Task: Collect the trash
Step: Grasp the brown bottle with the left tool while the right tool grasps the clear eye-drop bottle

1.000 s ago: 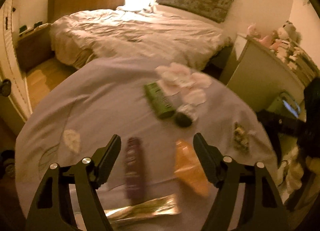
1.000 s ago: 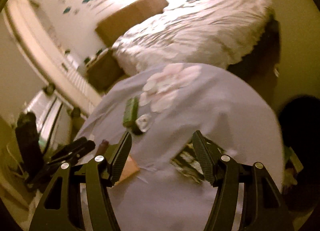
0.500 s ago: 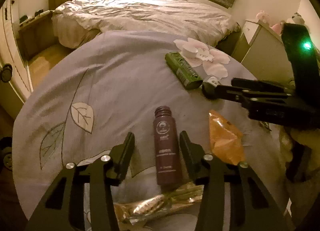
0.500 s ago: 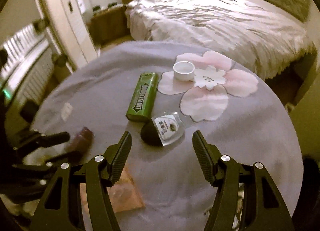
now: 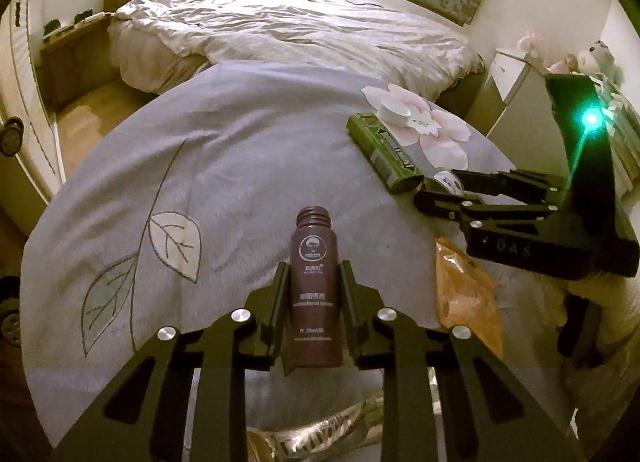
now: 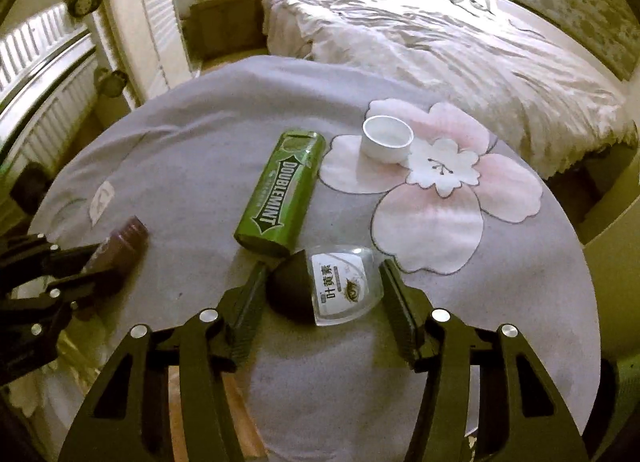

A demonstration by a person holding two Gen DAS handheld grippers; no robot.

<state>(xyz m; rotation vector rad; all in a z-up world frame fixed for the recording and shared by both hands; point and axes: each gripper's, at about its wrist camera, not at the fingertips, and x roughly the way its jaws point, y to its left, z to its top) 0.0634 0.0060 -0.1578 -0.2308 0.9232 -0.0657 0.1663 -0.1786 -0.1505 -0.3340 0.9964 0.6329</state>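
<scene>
Trash lies scattered over a round table under a grey cloth (image 5: 224,166) stitched with leaves and a pink flower. Left gripper (image 5: 314,286) is closing on a small brown bottle (image 5: 316,294), uncapped, lying flat with its threaded neck pointing away; the pads sit against its sides at mid-body, over the label. Judgement: light, rigid plastic, smooth and round, so it may roll or squirt forward out of a pinch; the mid-body hold looks right, better than the narrow neck. Right gripper (image 6: 322,292) is also narrowing, its jaws straddling a small clear container with a dark cap (image 6: 328,288), which lies on the cloth between the pads, a gap visible on each side, not yet gripped. Judgement: thin clear shell, probably light and slightly springy, slippery and tapered; safest to take across the widest part of the body near the label, not on the domed cap. Just beyond it, nearly touching, a green Doublemint gum pack (image 6: 280,194): stiff, flat-sided, easy. White cup (image 6: 387,138) stands upright on the flower. Orange wrapper (image 5: 466,294) lies to the right of the bottle and a crinkly foil wrapper (image 5: 320,434) at the near edge: soft, weightless, pinch anywhere.
</scene>
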